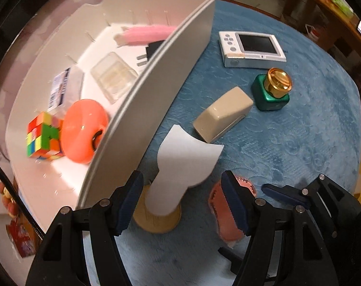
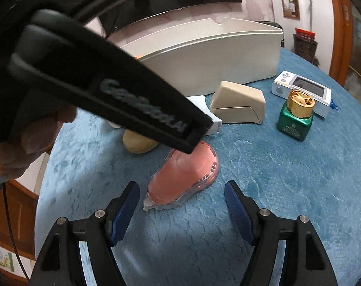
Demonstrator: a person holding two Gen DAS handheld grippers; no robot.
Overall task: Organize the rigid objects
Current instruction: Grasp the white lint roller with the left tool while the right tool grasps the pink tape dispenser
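Note:
My left gripper [image 1: 183,205] points down, open, straddling a white curved piece [image 1: 185,157] on a round tan base [image 1: 156,221]; neither pad touches it. A pink plastic dispenser [image 1: 216,202] lies just beyond its right finger. In the right wrist view, my right gripper [image 2: 181,190] is open, with the pink dispenser [image 2: 183,176] on the blue cloth just ahead of its fingertips, untouched. The left gripper's black body [image 2: 109,88] crosses above, hiding part of the white piece [image 2: 212,121] and the tan base [image 2: 137,143]. The right gripper [image 1: 292,182] shows at lower right.
A white bin [image 1: 156,71] holds a colour cube [image 1: 43,135], an orange disc [image 1: 85,131], a clear box [image 1: 113,76] and a pink fluffy item [image 1: 147,34]. A beige case [image 1: 223,114], green bottle [image 1: 271,90] and white handheld device [image 1: 252,48] lie on the cloth.

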